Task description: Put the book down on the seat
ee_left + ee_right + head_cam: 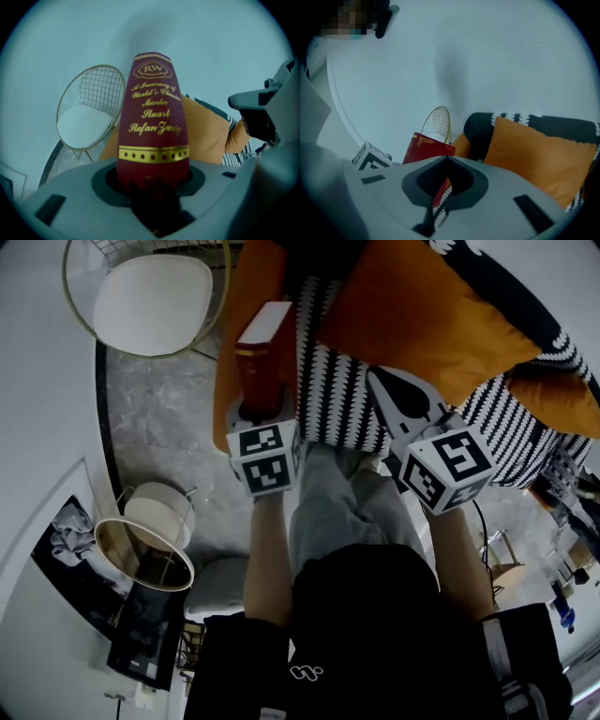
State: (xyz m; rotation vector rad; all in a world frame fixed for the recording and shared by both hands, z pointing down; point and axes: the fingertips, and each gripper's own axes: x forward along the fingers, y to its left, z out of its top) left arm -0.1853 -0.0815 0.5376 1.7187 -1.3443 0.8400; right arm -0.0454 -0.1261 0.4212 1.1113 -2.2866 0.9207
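Note:
A dark red book (263, 352) with gold lettering stands upright in my left gripper (258, 413), which is shut on its lower end. It hangs over the left part of the seat (337, 395), a sofa covered in black-and-white striped fabric. In the left gripper view the book's spine (153, 122) fills the middle, rising from between the jaws. My right gripper (384, 381) is to the right of the book, over the striped seat, shut with nothing in it. The right gripper view shows the book (426, 147) at lower left.
Orange cushions (422, 315) lie on the sofa behind and to the right. A wire chair with a white pad (150, 296) stands to the left on the marbled floor. Round side tables (145, 549) are at lower left. The person's grey-trousered legs (328, 512) are below the grippers.

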